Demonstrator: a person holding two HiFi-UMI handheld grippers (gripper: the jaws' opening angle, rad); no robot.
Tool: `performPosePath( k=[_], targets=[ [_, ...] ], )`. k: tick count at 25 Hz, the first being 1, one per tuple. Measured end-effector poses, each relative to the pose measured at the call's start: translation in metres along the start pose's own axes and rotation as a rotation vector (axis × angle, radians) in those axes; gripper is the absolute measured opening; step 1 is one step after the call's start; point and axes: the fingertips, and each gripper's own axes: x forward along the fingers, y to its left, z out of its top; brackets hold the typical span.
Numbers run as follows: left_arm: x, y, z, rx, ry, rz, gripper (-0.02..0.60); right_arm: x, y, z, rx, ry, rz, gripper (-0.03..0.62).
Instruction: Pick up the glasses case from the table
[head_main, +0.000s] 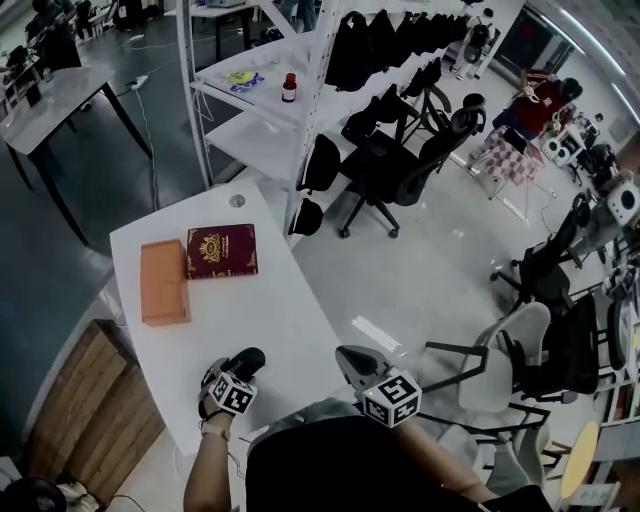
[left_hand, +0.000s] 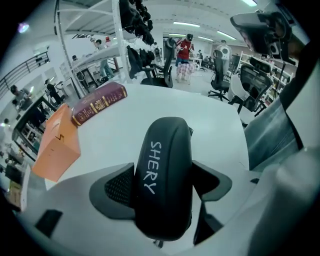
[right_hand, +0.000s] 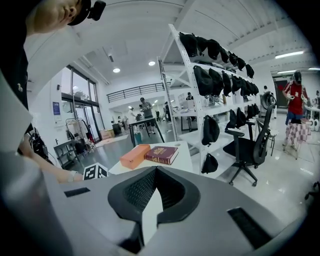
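Observation:
A black glasses case with "SHERY" printed on it fills the left gripper view, clamped between the two dark pads of my left gripper. In the head view the glasses case sticks out of the left gripper over the near end of the white table; I cannot tell whether it touches the top. My right gripper hovers just past the table's near right edge. In its own view the right gripper is shut with nothing in it.
A maroon book and an orange box lie side by side at the table's far end. White shelving and black office chairs stand beyond the table. A white chair is to my right.

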Motion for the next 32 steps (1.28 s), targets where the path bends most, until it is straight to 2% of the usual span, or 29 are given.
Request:
performPosePath(
  k=[14, 20, 32],
  targets=[
    [-0.097, 0.017, 0.043, -0.163, -0.180, 0.143, 0.364, 0.030, 0.021, 0.028, -0.072, -0.004, 0.169, 0.028],
    [-0.148, 0.018, 0.060, -0.330, -0.344, 0.145, 0.364, 0.044, 0.043, 0.045, -0.105, -0.006, 0.263, 0.028],
    [-0.237, 0.025, 0.061, -0.456, -0.548, 0.285, 0.364, 0.059, 0.093, 0.072, -0.165, -0.025, 0.429, 0.028]
  ],
)
